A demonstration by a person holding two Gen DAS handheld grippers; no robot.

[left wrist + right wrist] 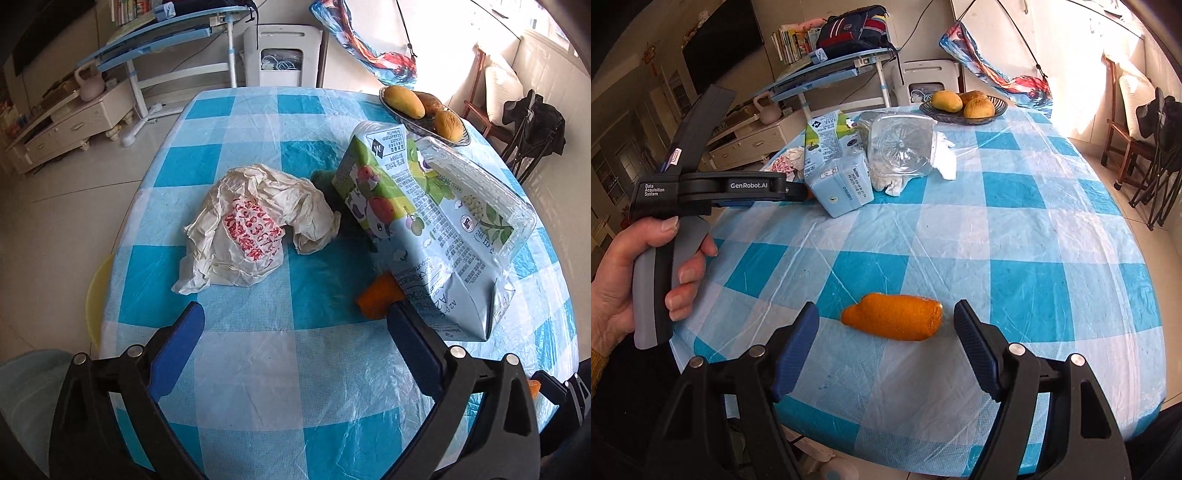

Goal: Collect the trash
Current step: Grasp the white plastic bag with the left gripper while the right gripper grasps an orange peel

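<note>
A crumpled white plastic bag point(236, 232) with red print lies on the blue-checked table point(258, 376). To its right a milk carton point(417, 225) lies on its side against a clear plastic container point(476, 184), with an orange peel point(376, 299) at its near end. My left gripper point(295, 314) is open and empty, short of the bag, its right finger close to the peel and carton. In the right wrist view a second orange peel point(894, 321) lies just beyond and between the fingertips of my right gripper point(886, 312), which is open and not touching it.
A bowl of fruit point(424, 110) stands at the table's far right. White tissue point(945, 155) lies by the container point(901, 147). A hand point(646, 273) holds the left gripper at the table's left edge. A yellow basin point(96, 295) sits below that edge. Chairs stand at the right.
</note>
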